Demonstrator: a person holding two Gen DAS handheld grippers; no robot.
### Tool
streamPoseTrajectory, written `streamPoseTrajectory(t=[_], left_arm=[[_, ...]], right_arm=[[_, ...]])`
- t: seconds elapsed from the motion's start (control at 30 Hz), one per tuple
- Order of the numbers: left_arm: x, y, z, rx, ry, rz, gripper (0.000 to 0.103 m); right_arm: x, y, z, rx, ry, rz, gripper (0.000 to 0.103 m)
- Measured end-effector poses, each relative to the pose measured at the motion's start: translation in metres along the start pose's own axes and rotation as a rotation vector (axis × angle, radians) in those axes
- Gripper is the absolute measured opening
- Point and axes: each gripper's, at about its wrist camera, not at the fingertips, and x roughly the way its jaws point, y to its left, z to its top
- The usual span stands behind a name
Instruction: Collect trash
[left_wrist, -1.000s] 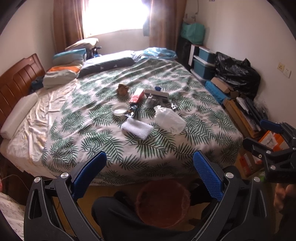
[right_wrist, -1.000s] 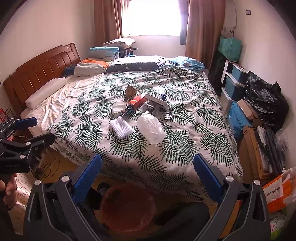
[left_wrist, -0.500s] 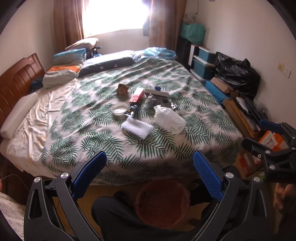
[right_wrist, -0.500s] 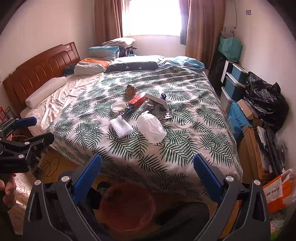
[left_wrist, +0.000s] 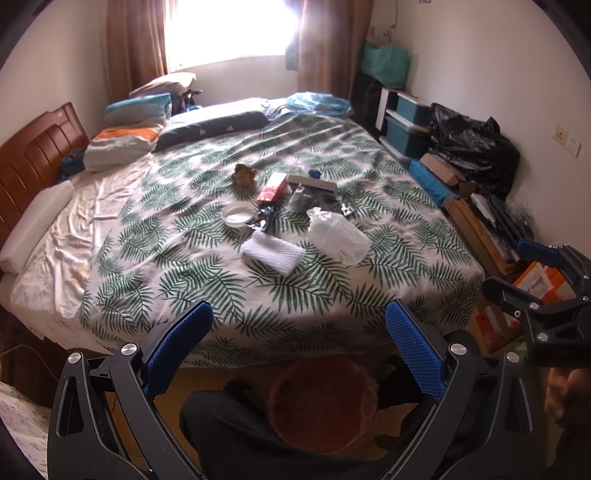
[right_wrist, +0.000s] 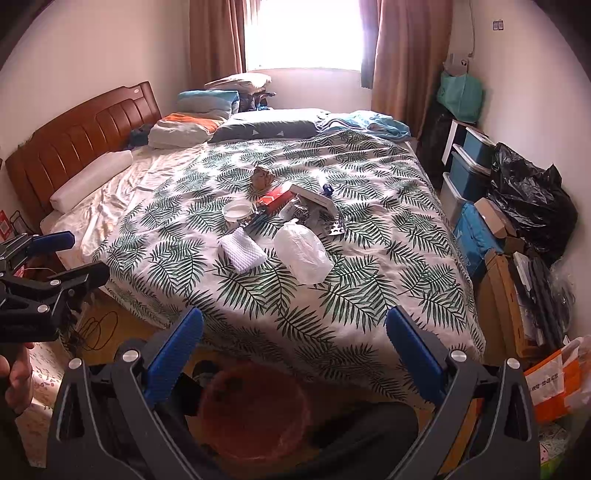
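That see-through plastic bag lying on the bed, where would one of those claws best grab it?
Probably at the bunched end of the plastic bag, the end pointing away toward the clutter, where the film gathers into a tuft thin enough to pinch. The rest looks puffed and slack, so it might slip. The right claw is open and nearer that side; coming from above and closing across the tuft seems easiest.

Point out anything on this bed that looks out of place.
A heap of litter lies mid-bed on the leaf-print cover: a crumpled clear plastic bag, white foam sheet, red packet and small white bowl.
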Motion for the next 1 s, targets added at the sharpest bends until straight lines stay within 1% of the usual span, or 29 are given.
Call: streamPoseTrajectory(t=[0.23, 0.4, 0.5, 0.6, 0.77, 0.9, 0.93, 0.97, 1.0], left_arm=[[0.018, 0.005, 0.000, -0.010, 0.027, -0.008, 0.097], [0.050, 0.010, 0.004, -0.021, 0.062, -0.010, 0.097], [0.074, 0.014, 0.005, -0.034, 0.084, -0.007, 0.097], [0.100, 0.020, 0.007, -0.053, 0.108, -0.005, 0.097], [0.140, 0.027, 0.011, -0.076, 0.136, 0.009, 0.097], [0.172, 0.034, 0.016, -0.096, 0.159, 0.021, 0.097], [0.180, 0.035, 0.017, -0.100, 0.163, 0.022, 0.097], [0.187, 0.037, 0.019, -0.104, 0.170, 0.025, 0.097], [0.195, 0.038, 0.020, -0.107, 0.177, 0.027, 0.097]], right_arm=[[0.021, -0.004, -0.005, -0.004, 0.020, 0.004, 0.098], [0.050, -0.006, -0.002, -0.027, 0.040, 0.018, 0.098], [0.069, -0.007, -0.001, -0.048, 0.037, 0.029, 0.098], [0.091, -0.008, 0.003, -0.061, 0.045, 0.044, 0.098], [0.132, -0.008, 0.013, -0.105, 0.049, 0.042, 0.098], [0.175, -0.013, 0.023, -0.122, 0.074, 0.033, 0.098], [0.186, -0.014, 0.025, -0.132, 0.069, 0.053, 0.098], [0.196, -0.014, 0.027, -0.144, 0.068, 0.054, 0.098], [0.208, -0.014, 0.029, -0.159, 0.076, 0.041, 0.098]])
